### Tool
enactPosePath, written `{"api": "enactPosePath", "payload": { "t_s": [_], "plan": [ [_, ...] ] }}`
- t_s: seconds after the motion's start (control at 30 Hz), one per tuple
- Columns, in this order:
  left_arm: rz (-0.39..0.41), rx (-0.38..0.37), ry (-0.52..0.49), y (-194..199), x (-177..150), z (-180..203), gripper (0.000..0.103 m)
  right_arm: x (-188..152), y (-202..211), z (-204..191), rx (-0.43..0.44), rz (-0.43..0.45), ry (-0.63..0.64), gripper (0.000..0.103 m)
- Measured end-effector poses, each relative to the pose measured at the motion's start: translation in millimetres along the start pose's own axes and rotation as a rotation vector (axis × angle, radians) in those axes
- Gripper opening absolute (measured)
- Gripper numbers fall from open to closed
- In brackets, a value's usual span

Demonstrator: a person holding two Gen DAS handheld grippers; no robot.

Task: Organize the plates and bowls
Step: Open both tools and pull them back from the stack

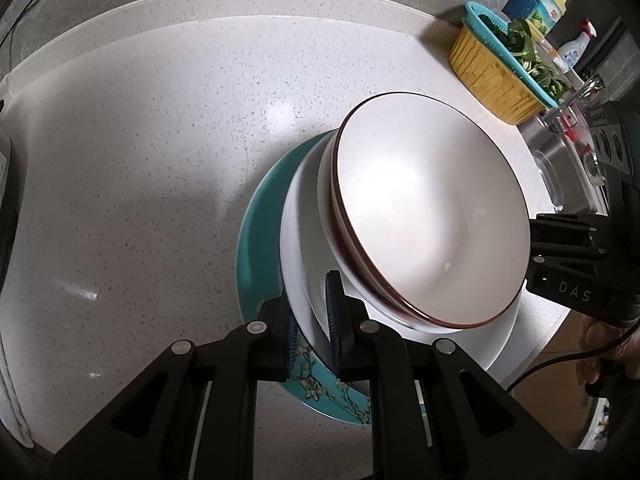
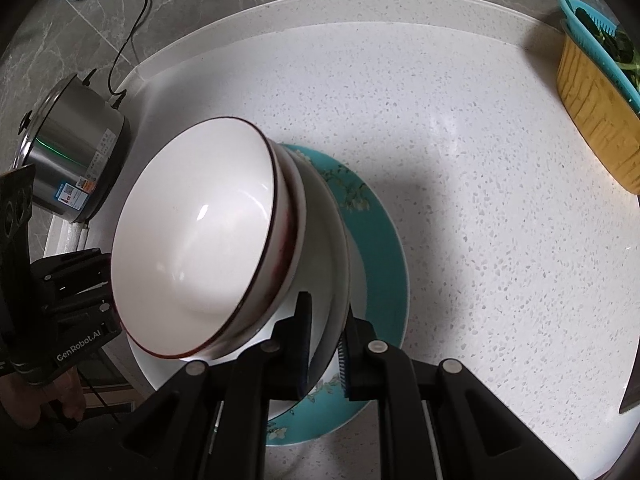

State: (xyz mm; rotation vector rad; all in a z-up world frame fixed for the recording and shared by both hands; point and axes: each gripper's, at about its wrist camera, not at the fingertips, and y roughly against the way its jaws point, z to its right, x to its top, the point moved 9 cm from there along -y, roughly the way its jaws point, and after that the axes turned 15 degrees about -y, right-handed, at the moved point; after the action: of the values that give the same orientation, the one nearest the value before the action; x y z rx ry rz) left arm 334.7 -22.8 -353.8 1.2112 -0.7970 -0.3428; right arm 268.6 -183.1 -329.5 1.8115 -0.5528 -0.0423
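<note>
A stack stands on the speckled white counter [image 1: 140, 160]: a teal flowered plate [image 1: 256, 240] at the bottom, a white plate [image 1: 300, 248] on it, then two nested white bowls with brown rims [image 1: 432, 216]. My left gripper [image 1: 316, 332] is shut on the white plate's rim on one side. My right gripper [image 2: 324, 344] is shut on the white plate [image 2: 332, 248] on the opposite side. The bowls [image 2: 200, 232] and the teal plate [image 2: 380, 248] show in the right wrist view too. Each gripper appears in the other's view at the edge.
A yellow basket with a teal strainer of greens [image 1: 492, 68] stands at the back right, bottles [image 1: 536, 4] behind it, a steel sink [image 1: 560, 152] beside it. A steel electric pot [image 2: 72, 160] with a cable stands at the counter's left. The counter's front edge is close.
</note>
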Motion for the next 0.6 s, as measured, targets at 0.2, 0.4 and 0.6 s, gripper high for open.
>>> {"api": "enactPosePath", "payload": {
  "t_s": [0.2, 0.4, 0.6],
  "plan": [
    [0.012, 0.004, 0.007, 1, -1, -1, 0.011, -5, 0, -2, 0.004, 0.015, -0.009, 0.014],
    [0.062, 0.019, 0.042, 19, 1, -7, 0.012, -6, 18, -2, 0.014, 0.073, -0.026, 0.025],
    [0.151, 0.139, 0.081, 66, 4, -18, 0.013, -8, 55, 18, 0.036, 0.133, -0.058, 0.067]
  ]
}}
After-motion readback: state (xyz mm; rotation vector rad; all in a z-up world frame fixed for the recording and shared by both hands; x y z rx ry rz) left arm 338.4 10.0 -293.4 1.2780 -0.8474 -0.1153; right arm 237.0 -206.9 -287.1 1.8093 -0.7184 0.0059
